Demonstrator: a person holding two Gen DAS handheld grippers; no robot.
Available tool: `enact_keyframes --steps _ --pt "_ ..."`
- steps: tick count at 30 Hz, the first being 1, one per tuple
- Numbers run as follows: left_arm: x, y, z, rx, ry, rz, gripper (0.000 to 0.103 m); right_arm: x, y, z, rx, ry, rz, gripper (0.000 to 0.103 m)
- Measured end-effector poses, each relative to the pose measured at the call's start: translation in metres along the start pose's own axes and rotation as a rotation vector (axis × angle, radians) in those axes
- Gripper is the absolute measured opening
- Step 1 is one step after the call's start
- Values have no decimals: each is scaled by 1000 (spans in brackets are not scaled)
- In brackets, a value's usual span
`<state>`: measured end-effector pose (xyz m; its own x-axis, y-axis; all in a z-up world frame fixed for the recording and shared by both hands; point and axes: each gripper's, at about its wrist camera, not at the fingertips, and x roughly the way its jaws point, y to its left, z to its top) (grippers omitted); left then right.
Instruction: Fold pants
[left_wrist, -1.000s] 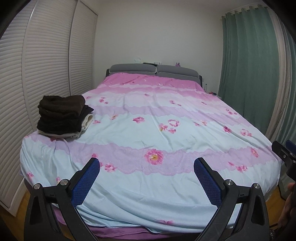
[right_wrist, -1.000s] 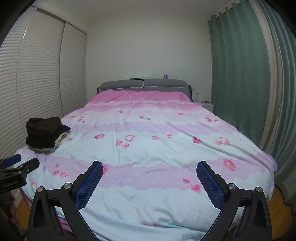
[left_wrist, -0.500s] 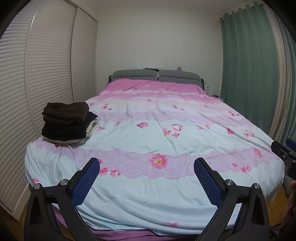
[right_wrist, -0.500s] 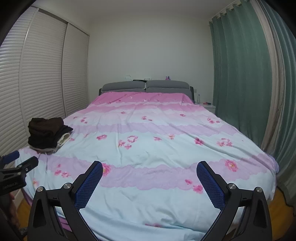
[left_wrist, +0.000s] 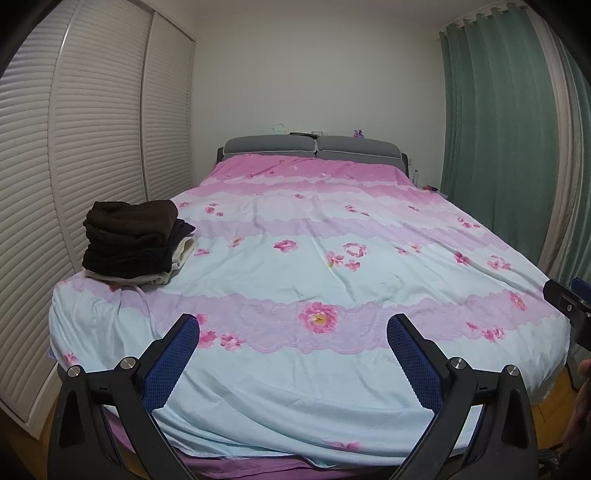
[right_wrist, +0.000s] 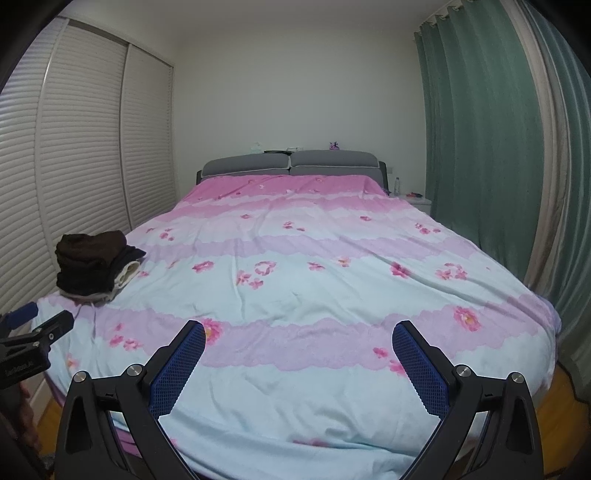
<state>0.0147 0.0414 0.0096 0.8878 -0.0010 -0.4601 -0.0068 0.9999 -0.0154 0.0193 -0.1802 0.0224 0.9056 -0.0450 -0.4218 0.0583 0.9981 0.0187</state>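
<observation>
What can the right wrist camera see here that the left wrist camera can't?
Only the right view shows the white nightstand clearly, plus the left tongs from the side. Only the left view shows the right tongs at its edge. Both show the bed, the stack of folded clothes, grey headboard, green curtain, and open tongs.

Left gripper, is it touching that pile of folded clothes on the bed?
Apart. In the left wrist view the open left gripper sits at the bed's foot, with bare bedspread between it and the pile of folded clothes.
</observation>
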Motion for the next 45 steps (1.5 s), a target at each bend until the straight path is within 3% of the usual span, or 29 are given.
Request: enact_keyframes --steps 45 --pt "1 -2 -3 -3 26 -18 103 -4 5 2 10 -6 14 102"
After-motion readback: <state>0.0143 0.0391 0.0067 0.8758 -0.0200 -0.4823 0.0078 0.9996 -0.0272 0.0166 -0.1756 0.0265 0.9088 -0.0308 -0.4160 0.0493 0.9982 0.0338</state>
